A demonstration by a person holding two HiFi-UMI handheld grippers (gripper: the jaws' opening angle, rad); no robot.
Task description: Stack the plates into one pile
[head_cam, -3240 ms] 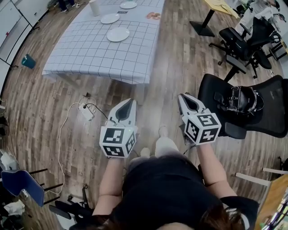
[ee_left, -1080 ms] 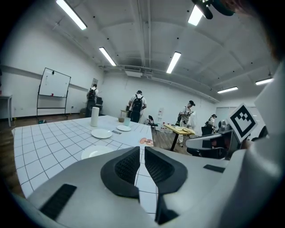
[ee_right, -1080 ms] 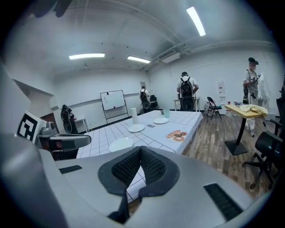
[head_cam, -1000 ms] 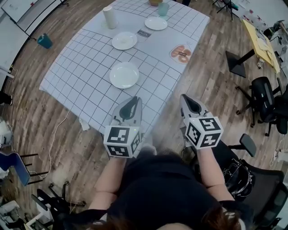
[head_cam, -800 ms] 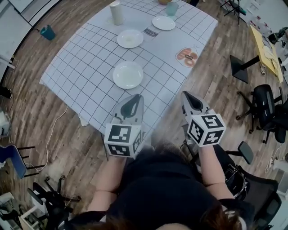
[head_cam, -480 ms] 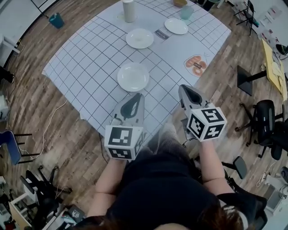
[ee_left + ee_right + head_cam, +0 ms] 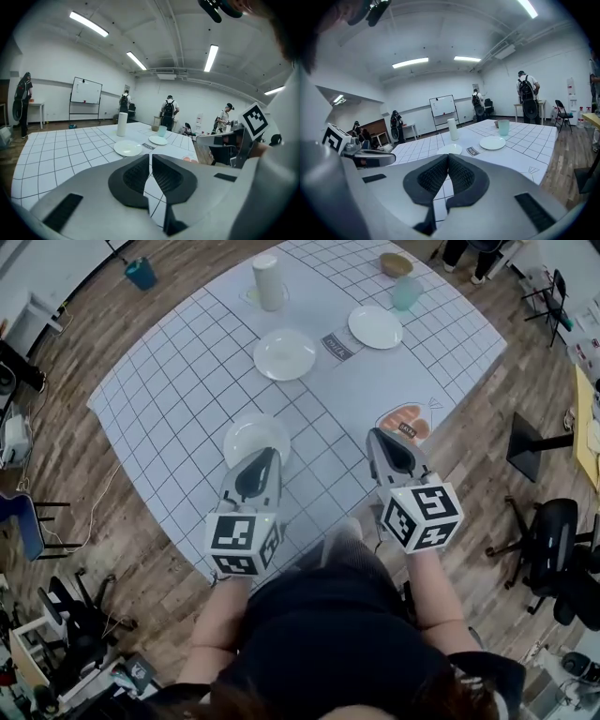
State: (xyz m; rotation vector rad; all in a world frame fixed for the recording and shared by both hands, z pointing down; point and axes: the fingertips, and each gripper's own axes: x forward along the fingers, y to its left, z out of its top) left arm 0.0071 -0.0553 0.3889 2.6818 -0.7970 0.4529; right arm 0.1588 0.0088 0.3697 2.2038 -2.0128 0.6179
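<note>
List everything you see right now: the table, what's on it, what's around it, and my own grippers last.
Table under a white grid-lined cloth: one, white, centre of the head view.
Round white plates: three, white, all apart; nearest plate partly under the left gripper, middle plate, far plate.
Tall white cylinder: one, white, far end of the table.
Pale green cup: one, far end.
Brown bowl: one, beyond the cup.
Small dark card: one, between the middle and far plates.
Orange picture: one, right table edge.
Teal bucket: one, on the floor.
Black office chair: at least one, right.
Left gripper: grey, shut, empty.
Right gripper: grey, shut, empty.
</note>
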